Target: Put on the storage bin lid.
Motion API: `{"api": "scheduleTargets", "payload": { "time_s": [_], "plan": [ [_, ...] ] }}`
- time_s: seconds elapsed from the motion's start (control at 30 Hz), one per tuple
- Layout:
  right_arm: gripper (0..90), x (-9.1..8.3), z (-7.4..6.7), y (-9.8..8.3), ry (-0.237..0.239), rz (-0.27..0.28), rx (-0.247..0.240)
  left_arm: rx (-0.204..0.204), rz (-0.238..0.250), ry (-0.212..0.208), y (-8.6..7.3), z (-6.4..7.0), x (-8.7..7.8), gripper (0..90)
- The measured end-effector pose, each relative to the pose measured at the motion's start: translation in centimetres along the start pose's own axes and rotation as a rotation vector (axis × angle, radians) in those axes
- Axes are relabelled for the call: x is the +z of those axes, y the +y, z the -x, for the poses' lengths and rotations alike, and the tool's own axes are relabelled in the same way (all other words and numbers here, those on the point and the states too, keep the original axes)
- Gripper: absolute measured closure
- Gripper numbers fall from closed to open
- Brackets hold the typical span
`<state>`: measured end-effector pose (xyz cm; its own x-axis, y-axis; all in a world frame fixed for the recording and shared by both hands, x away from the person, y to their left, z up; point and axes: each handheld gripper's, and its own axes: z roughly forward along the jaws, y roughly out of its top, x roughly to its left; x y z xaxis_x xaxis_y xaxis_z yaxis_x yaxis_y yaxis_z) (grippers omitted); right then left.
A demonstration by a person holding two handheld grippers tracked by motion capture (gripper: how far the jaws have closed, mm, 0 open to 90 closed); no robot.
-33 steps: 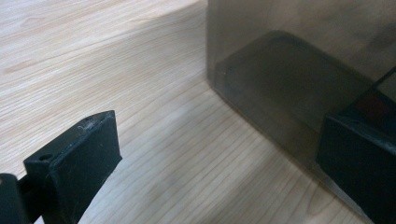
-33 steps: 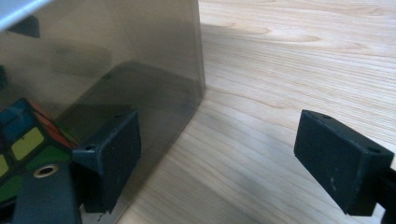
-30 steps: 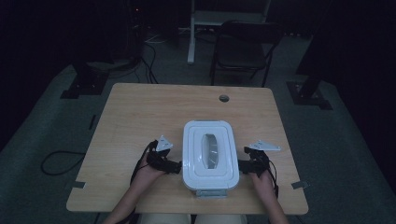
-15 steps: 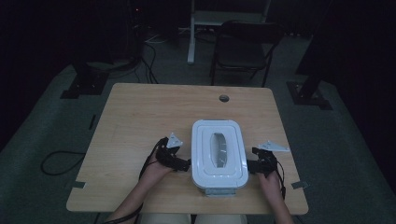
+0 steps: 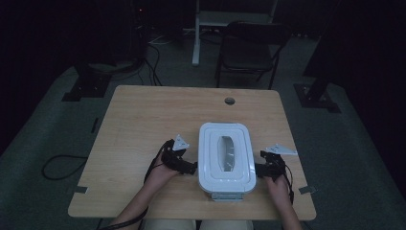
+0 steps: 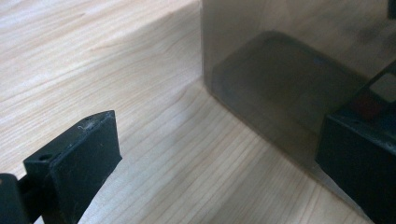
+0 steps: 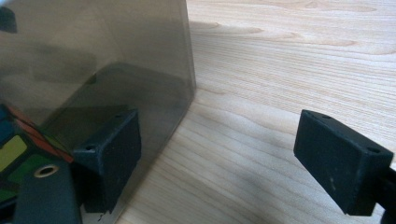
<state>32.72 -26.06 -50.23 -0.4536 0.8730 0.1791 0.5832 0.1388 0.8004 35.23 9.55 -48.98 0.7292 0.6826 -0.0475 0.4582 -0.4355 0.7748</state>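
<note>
Both grippers' jaws stand spread wide, nothing pinched between them. In the left gripper view the left gripper [image 6: 219, 154] has one black jaw over bare wood and the other right against the smoky translucent wall of the storage box [image 6: 280, 88]. The right gripper view mirrors this: the right gripper [image 7: 224, 158] has one jaw close to the box wall [image 7: 93, 70], whether touching I cannot tell, and the other out over the table [image 7: 289, 60]. A multicoloured item sits at that view's lower left edge; I cannot tell what it is.

High view: the box, under a white lid [image 5: 226, 155] with a clear window, sits on the near half of the table, right of centre, flanked by the left gripper [image 5: 181, 163] and the right gripper [image 5: 268, 167], one at each long side.

Judgement: the step in hand is a two-sided push or squeeze to shift the box. To do it well, keep both grippers at equal height, low on the walls, press symmetrically, and move together so the box does not yaw or tip. Mind the near table edge.
</note>
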Motion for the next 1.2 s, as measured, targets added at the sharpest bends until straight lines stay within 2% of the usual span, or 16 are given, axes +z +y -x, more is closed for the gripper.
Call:
{"api": "scheduleTargets", "payload": {
  "time_s": [0.1,0.17,0.27,0.4,0.6,0.63,0.7,0.73,0.83,0.87,0.93,1.2],
  "plan": [
    [14.1,0.0,0.0,-0.1,0.003,0.009,-0.004,0.008,0.008,-0.003,0.1,0.0,-0.1,0.8],
    [13.3,0.0,0.2,-0.3,0.004,0.018,0.002,0.004,0.024,0.010,0.0,-0.1,-0.1,0.8],
    [13.4,0.0,0.3,-0.4,0.004,0.021,0.005,0.009,0.037,-0.007,-0.1,-0.2,-0.3,0.8],
    [13.4,-0.1,0.6,-0.4,-0.009,0.031,0.010,0.037,0.045,-0.016,-0.3,-0.2,-0.6,0.8],
    [13.4,-0.5,0.8,-0.4,-0.006,0.061,0.032,0.028,0.057,-0.016,-0.6,-0.9,-1.1,0.9],
    [13.4,-0.6,0.9,-0.4,-0.004,0.059,0.032,0.008,0.059,-0.003,-0.8,-1.3,-1.3,0.9],
    [13.4,-0.6,0.9,-0.5,-0.015,0.055,0.028,-0.001,0.060,-0.004,-0.9,-1.5,-1.5,0.9],
    [13.4,-0.7,0.9,-0.5,-0.018,0.054,0.028,-0.020,0.062,0.008,-1.1,-1.8,-1.8,0.9],
    [13.5,-0.9,1.1,-0.7,-0.032,0.056,0.033,-0.028,0.062,0.009,-1.4,-2.1,-2.2,0.9],
    [13.5,-0.9,1.1,-0.7,-0.032,0.056,0.033,-0.028,0.062,0.009,-1.4,-2.1,-2.2,0.9],
    [13.5,-1.1,1.2,-0.8,-0.044,0.060,0.034,-0.001,0.053,0.021,-1.7,-2.2,-2.5,0.9],
    [13.4,-2.1,1.5,-1.2,-0.120,0.070,0.024,-0.006,0.040,0.057,-2.8,-3.1,-3.5,0.9]
  ]
}}
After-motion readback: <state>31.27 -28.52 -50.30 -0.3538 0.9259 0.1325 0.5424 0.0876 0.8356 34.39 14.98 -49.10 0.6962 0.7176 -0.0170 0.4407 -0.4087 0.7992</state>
